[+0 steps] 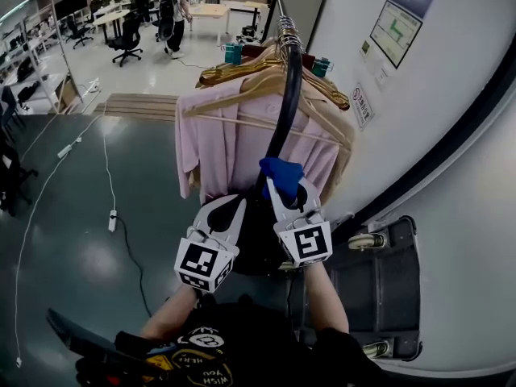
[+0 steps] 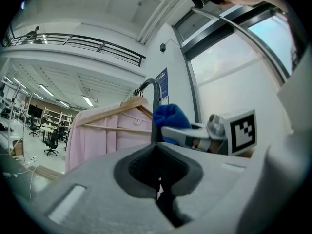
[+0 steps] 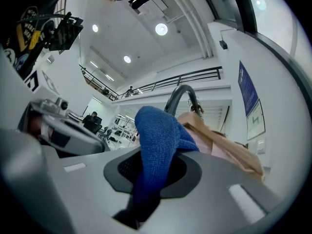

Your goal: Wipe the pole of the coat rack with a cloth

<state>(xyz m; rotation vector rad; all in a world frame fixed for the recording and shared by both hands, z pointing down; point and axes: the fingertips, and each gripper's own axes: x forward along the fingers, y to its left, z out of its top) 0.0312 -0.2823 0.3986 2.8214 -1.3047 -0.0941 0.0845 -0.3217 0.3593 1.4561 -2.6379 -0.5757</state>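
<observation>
Open-plan workshop, white wall alongside: right gripper [image 1: 276, 186] clamps one blue cloth [image 1: 282, 172] at the coat rack's black pole [image 1: 289, 95], whose lower stretch is hidden behind both grippers. Left gripper [image 1: 235, 209] is closed, empty.

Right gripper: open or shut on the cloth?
Shut. The right gripper pinches the blue cloth between its fingers; the cloth bunches out past them.

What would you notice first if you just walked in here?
The bright blue cloth jumps out, pinched in the right tongs at the curved black pole in the middle. Just beyond it, a pink garment hangs on wooden hangers.
</observation>
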